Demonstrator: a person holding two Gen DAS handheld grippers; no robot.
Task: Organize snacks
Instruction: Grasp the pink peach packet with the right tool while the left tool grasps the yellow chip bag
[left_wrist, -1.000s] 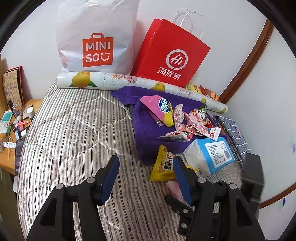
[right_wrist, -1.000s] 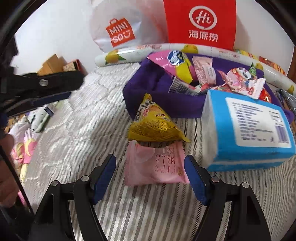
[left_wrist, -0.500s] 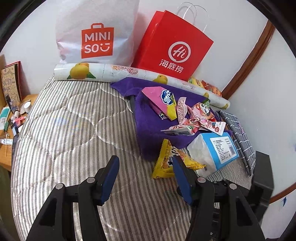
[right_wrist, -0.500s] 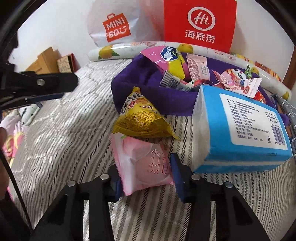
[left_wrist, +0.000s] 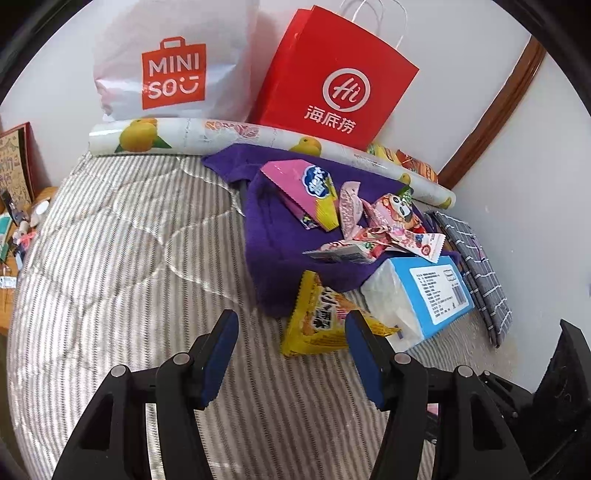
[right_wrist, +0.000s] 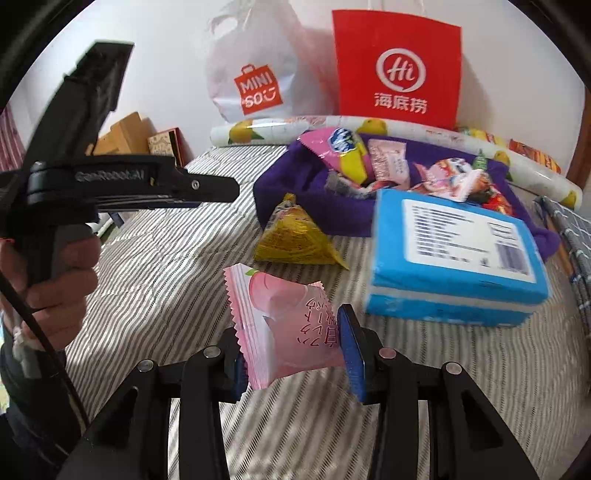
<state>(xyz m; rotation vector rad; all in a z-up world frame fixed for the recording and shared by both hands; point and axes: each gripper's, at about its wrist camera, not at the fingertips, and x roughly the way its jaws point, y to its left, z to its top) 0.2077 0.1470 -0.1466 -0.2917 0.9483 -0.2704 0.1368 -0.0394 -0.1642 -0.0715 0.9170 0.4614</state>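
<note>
Reading "MINISO" (right_wrist: 258, 89), "Hi" (right_wrist: 401, 71); right hand-held gripper (right_wrist: 293, 356) pinches pink snack (right_wrist: 284, 325).

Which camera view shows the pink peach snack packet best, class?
The right wrist view. There the pink peach snack packet fills the foreground, clamped in the right tongs, lifted off the striped mattress, peach print and lettering plain. The left wrist view shows at most a pink sliver behind its own open left tongs.
</note>
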